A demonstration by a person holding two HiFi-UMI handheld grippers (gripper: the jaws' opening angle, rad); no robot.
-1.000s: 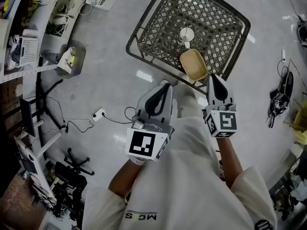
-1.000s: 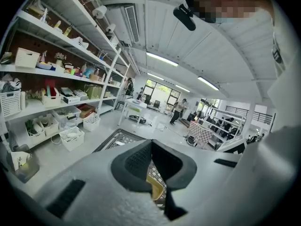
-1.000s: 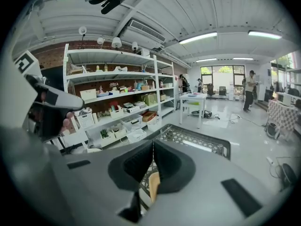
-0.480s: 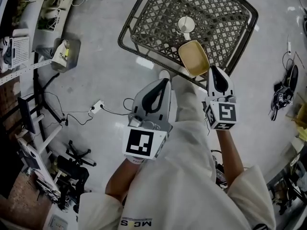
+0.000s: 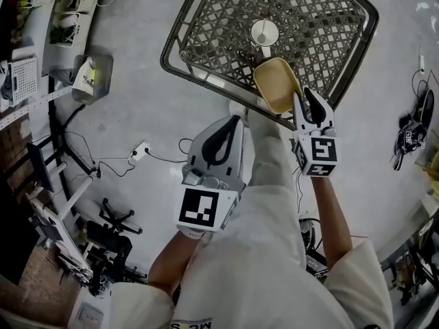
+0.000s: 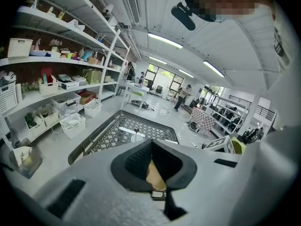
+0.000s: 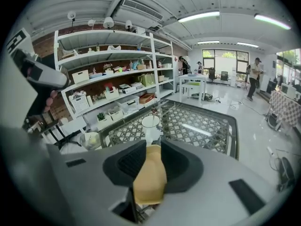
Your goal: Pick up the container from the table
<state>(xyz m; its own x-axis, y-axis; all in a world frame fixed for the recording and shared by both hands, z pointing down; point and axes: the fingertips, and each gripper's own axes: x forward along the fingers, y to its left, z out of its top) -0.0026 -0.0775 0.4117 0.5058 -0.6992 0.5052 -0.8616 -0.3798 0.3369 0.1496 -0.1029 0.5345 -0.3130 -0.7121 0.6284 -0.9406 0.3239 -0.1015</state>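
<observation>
Having moved forward to the table [image 5: 206, 20] over the last second, the right gripper [image 5: 304, 101] is clamping its fingers on the rim of the tan container [image 5: 276, 82], which is tilting at the table's near edge, apparently not yet lifting clear; the left gripper [image 5: 230, 124] is hanging back, fingers closed on nothing

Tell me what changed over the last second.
The right hand-held gripper moved forward to the near edge of the dark lattice-top table and closed its jaws on the near rim of the tan rounded plastic container, which it was just short of before. Unchanged: the left hand-held gripper is held back, shut and empty, and the white cup is on the table behind the container.
</observation>
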